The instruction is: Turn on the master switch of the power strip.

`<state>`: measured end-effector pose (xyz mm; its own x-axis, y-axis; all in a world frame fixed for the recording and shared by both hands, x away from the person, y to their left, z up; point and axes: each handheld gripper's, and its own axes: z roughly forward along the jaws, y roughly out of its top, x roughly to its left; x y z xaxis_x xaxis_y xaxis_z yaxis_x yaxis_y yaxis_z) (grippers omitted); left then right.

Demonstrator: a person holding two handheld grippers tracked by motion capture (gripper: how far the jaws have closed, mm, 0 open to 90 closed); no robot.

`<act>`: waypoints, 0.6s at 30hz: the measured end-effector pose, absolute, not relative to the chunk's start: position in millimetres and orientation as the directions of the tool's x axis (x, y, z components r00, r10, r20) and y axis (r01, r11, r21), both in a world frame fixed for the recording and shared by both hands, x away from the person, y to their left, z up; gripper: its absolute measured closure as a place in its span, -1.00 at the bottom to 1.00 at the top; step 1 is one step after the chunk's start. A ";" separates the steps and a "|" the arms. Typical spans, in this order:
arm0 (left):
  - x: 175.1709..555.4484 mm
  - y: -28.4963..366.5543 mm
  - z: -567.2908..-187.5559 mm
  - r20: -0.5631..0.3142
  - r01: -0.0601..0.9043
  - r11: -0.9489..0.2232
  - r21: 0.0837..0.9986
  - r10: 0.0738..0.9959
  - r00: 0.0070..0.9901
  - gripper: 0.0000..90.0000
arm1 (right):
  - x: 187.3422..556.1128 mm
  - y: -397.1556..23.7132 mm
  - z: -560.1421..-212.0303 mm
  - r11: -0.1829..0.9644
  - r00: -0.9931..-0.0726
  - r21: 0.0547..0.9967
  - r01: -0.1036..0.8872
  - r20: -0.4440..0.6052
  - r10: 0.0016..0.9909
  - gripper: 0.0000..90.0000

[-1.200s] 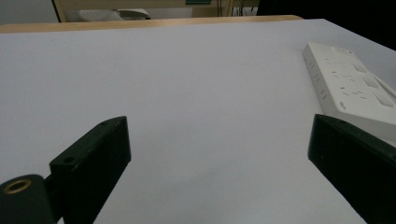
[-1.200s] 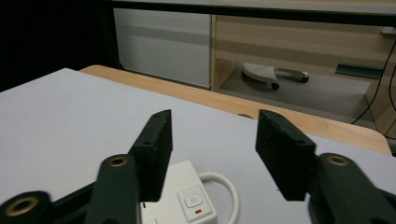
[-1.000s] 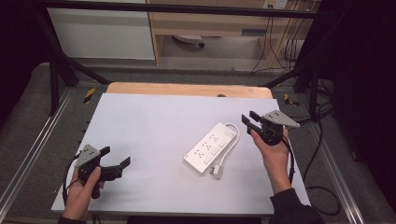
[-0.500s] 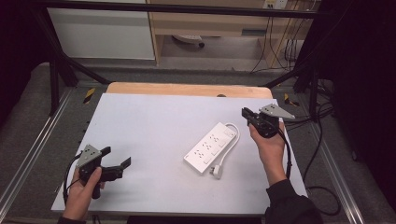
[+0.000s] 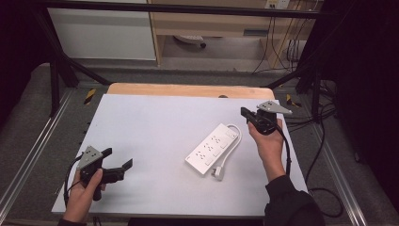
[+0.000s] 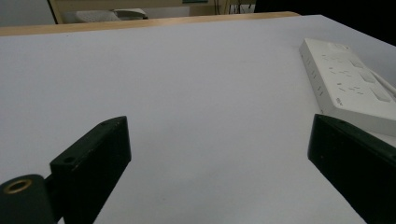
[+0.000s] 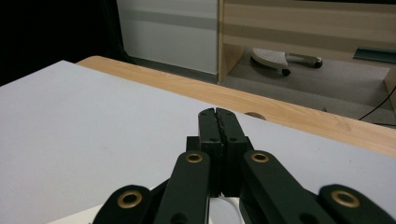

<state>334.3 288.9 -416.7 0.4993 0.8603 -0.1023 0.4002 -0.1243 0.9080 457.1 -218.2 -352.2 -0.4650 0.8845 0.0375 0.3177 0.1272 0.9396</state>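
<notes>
Right gripper [image 5: 245,114]: jaws have just been closing and now meet, nothing between them. Its hand has drifted slightly farther across the table, beside the power strip's [image 5: 212,147] far end.

A: Left tool [image 5: 115,160]?
B: Held low at near-left in the left hand [image 5: 84,188], jaws spread wide, nothing btwn them.
A: Right tool [image 5: 246,113]?
B: Raised at far right in the right hand [image 5: 266,141], forearm stretched fwd. Jaws just closed, pressed tight together, nothing btwn them.
</notes>
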 end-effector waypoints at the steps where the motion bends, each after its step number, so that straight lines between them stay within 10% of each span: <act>1: 334.4 288.9 -416.7 -0.100 0.401 -0.126 0.907 0.862 0.497 -0.87 | 457.8 -217.3 -352.8 0.129 -0.467 0.938 0.323 0.039 0.884 1.00; 18: 334.4 288.9 -416.8 -0.099 0.402 -0.129 0.906 0.862 0.497 -0.87 | 465.1 -207.4 -369.8 0.158 -0.488 0.912 0.379 0.053 0.871 1.00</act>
